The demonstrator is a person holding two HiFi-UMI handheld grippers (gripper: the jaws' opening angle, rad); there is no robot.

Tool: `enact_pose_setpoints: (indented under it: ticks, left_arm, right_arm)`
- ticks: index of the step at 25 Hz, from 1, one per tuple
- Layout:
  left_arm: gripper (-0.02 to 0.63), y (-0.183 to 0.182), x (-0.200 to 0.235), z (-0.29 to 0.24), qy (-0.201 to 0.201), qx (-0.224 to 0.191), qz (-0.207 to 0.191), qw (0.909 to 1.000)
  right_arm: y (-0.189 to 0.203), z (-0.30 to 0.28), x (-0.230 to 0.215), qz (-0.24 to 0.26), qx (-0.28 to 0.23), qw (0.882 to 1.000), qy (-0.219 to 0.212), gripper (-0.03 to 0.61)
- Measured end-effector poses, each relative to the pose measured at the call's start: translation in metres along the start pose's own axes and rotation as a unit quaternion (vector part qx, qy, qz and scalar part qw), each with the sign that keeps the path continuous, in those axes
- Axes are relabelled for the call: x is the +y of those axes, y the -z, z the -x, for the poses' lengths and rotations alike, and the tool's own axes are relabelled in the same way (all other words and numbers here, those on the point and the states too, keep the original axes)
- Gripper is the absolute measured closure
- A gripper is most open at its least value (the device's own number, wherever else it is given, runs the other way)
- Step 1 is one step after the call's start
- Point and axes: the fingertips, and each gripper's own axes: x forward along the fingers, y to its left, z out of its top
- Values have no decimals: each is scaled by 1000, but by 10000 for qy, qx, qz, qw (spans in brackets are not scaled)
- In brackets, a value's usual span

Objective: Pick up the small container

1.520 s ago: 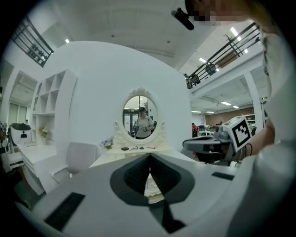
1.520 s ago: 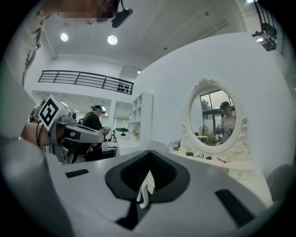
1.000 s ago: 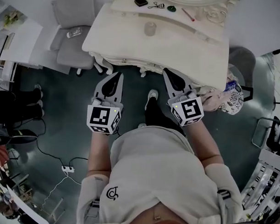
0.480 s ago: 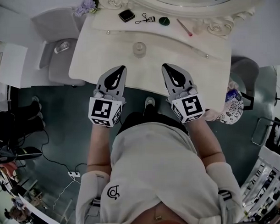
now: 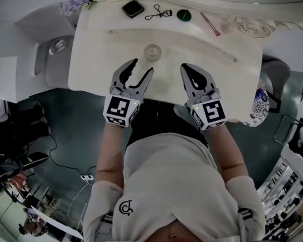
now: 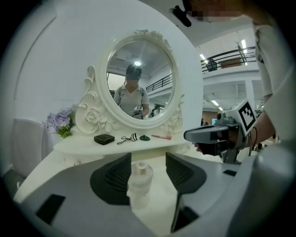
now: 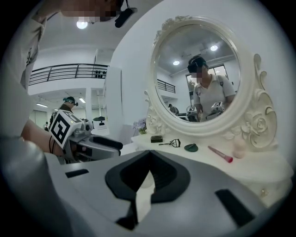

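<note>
Nothing is lifted yet. The small container [image 5: 152, 52] stands upright on the tabletop [image 5: 213, 60], just beyond my left hand-held gripper [image 5: 142, 66], whose jaws are opening without touching it. My right hand-held gripper [image 5: 193, 68] hangs closed and empty to the right. I judge that reaching in, closing and lifting all remain.

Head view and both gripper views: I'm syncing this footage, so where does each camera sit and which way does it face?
Head view: on the person's head, steeply down onto the dressing table; torso, forearms, left hand-held gripper, right hand-held gripper show.
Left gripper view: along its own opening jaws toward the mirror; small container just ahead, nothing between them.
Right gripper view: along its own shut jaws toward the mirror.
Both gripper views share the mirror.
</note>
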Motion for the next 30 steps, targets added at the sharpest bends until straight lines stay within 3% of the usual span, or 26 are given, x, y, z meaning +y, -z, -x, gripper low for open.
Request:
enact_pose_setpoints:
  ticks: [4, 13, 18, 30]
  left_arm:
    - [297, 26, 13, -23, 61, 159, -7, 9999]
    - [204, 61, 21, -77, 361, 425, -213, 9982]
    - [186, 75, 16, -99, 532, 709, -609, 9942]
    - [187, 77, 22, -126, 379, 809, -721, 9934]
  right_arm:
    - [12, -17, -8, -74, 77, 9999, 95, 572]
    - [44, -39, -25, -265, 328, 9985, 362, 572]
    - [51, -45, -27, -325, 390, 9979, 401, 572]
    - [55, -45, -47, -423, 418, 9969, 518, 572]
